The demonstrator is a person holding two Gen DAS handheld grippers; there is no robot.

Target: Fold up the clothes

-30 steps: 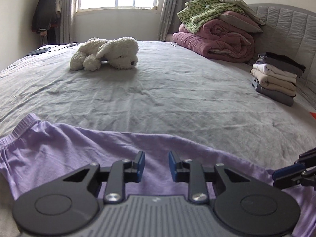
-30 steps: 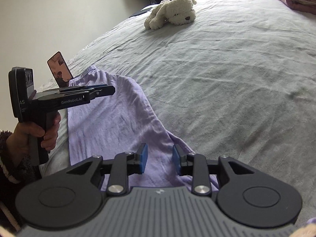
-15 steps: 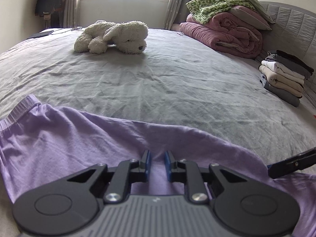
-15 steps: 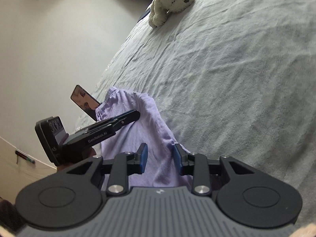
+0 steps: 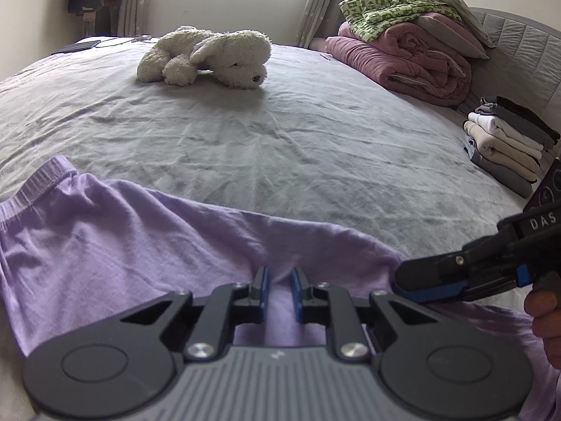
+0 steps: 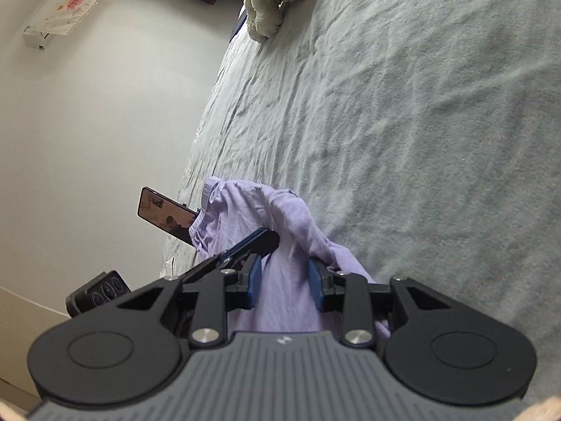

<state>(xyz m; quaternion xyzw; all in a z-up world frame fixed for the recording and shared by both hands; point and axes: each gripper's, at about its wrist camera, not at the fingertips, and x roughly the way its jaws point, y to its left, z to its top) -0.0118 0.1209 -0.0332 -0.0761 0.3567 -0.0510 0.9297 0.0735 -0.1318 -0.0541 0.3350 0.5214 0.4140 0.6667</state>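
A purple garment point(image 5: 115, 245) lies spread along the near edge of the grey bed point(image 5: 280, 140). My left gripper point(image 5: 280, 280) is shut on a raised fold of it, the blue pads close together with cloth pinched between them. In the right wrist view the left gripper point(image 6: 266, 240) shows from the side, the purple garment point(image 6: 280, 217) humped over its tip. My right gripper point(image 6: 284, 277) stands open, rolled sideways, with purple cloth running between its fingers. In the left wrist view the right gripper point(image 5: 413, 282) reaches in from the right to the garment's edge.
A white plush dog point(image 5: 210, 56) lies at the far side of the bed. A stack of folded clothes point(image 5: 505, 140) and a rolled pink quilt point(image 5: 403, 56) sit at the right by the headboard. A phone point(image 6: 164, 214) stands at the bed's left edge.
The left jaws have narrowed onto the purple cloth. The right gripper has rolled over and come in closer to the left gripper, down onto the garment.
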